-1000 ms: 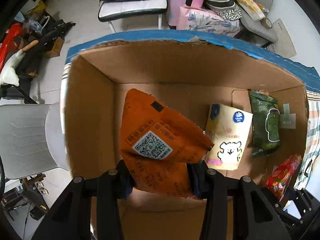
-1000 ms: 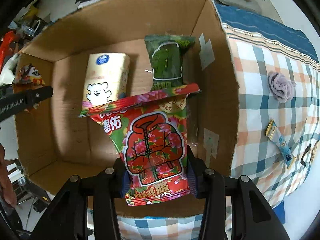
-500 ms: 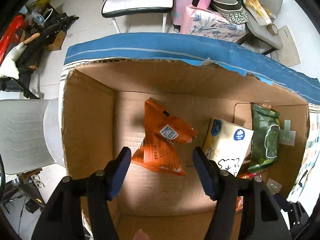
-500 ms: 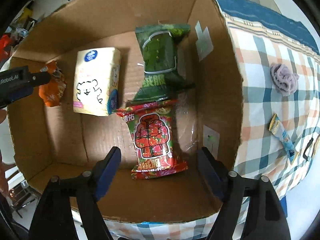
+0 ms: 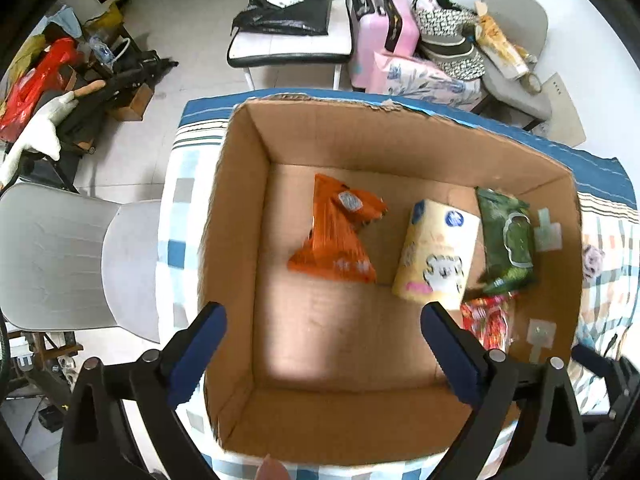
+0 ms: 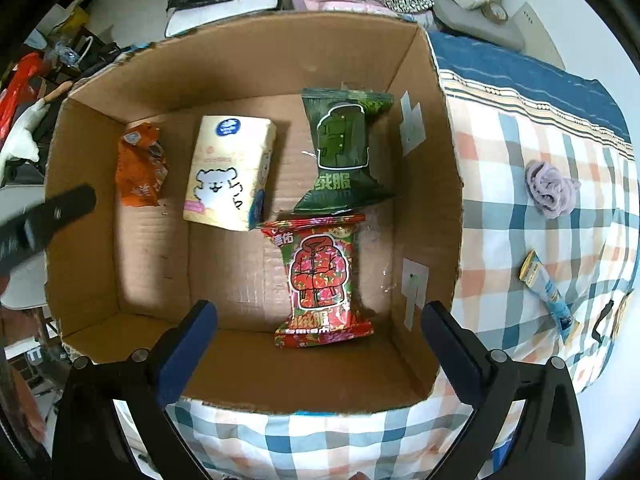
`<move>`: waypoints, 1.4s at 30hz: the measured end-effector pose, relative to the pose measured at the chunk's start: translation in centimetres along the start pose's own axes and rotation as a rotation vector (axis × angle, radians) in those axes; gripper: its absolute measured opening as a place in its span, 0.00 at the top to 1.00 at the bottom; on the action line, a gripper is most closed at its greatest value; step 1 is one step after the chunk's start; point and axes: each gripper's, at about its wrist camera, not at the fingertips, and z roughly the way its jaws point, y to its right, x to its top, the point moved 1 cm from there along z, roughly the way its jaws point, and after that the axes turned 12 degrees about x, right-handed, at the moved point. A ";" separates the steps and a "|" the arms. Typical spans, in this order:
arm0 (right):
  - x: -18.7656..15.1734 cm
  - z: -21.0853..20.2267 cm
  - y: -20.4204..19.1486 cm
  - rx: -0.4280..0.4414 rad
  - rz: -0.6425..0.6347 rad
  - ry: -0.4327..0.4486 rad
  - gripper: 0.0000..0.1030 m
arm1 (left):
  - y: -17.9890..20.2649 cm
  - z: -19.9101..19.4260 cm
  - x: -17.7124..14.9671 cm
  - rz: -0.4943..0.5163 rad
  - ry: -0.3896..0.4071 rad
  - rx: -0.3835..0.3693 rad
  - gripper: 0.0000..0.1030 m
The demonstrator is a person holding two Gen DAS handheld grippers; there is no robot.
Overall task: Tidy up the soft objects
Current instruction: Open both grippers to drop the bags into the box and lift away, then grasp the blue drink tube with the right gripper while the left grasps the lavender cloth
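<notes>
An open cardboard box [image 5: 236,216] [image 6: 424,152] stands on a checked cloth. Inside lie an orange snack bag [image 5: 336,236] [image 6: 140,172], a cream tissue pack with a white bear [image 5: 436,256] [image 6: 228,176], a green packet [image 5: 506,240] [image 6: 344,152] and a red flowered packet [image 5: 486,320] [image 6: 320,280]. My left gripper [image 5: 324,316] is open and empty above the box's near left part. My right gripper [image 6: 318,314] is open and empty above the box's near edge, over the red packet. Part of the left gripper [image 6: 48,216] shows at the left of the right wrist view.
On the cloth right of the box lie a purple fabric flower [image 6: 550,188], a small blue-and-yellow sachet [image 6: 546,288] and a dark clip [image 6: 602,320]. A grey chair [image 5: 60,256] stands left of the table. Chairs, a pink suitcase [image 5: 382,32] and bags are behind.
Both grippers opened and let go: the orange bag and the red packet dropped into the box. Both grippers have since lifted back and up, away from the box floor.
</notes>
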 end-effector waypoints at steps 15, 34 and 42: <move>-5.3 -7.9 -2.2 0.031 -0.099 0.176 0.00 | -2.1 -8.5 -8.2 -0.074 0.164 -0.014 0.03; -10.5 -14.1 6.9 0.164 -0.055 0.232 0.00 | 7.4 -14.0 -11.6 -0.021 0.231 -0.033 0.03; -8.3 -9.7 22.3 -0.067 -0.001 0.091 0.00 | 19.2 -11.1 -10.0 0.110 0.168 -0.019 0.03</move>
